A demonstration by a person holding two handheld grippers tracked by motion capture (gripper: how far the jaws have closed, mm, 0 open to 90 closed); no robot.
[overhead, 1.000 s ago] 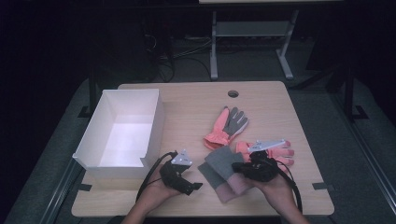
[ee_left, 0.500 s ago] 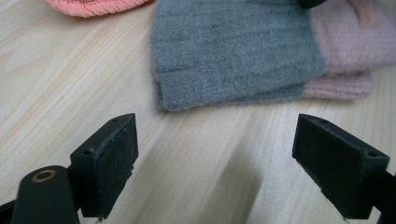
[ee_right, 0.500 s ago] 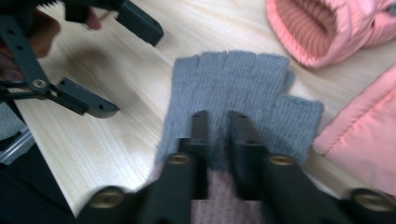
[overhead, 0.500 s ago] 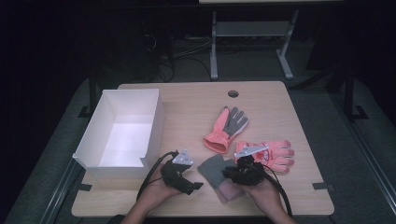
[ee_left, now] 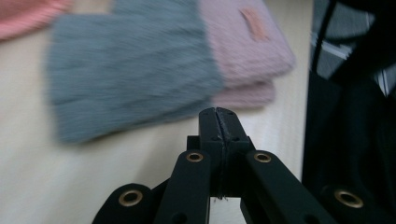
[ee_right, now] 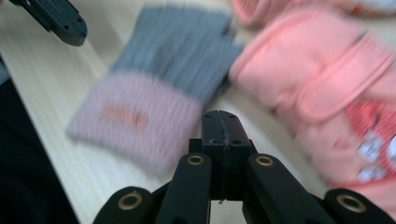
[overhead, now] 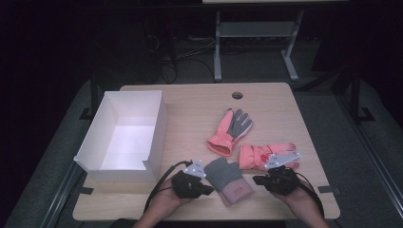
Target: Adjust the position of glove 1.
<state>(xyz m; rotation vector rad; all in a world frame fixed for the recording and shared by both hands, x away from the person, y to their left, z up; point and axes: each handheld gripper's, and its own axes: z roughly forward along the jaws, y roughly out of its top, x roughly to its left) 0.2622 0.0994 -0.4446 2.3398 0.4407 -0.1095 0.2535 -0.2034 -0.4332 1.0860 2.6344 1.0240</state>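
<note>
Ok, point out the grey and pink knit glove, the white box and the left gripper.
grey and pink knit glove (overhead: 229,176), high view, on its grey knit part.
white box (overhead: 159,126), high view, on its right wall.
left gripper (ee_left: 218,122), left gripper view, at the tips of its shut jaws.

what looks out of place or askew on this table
Nothing is spilled or damaged. The grey and pink knit glove lies at an angle near the front edge between both shut grippers, the two pink gloves point different ways, and all sit outside the white box.
</note>
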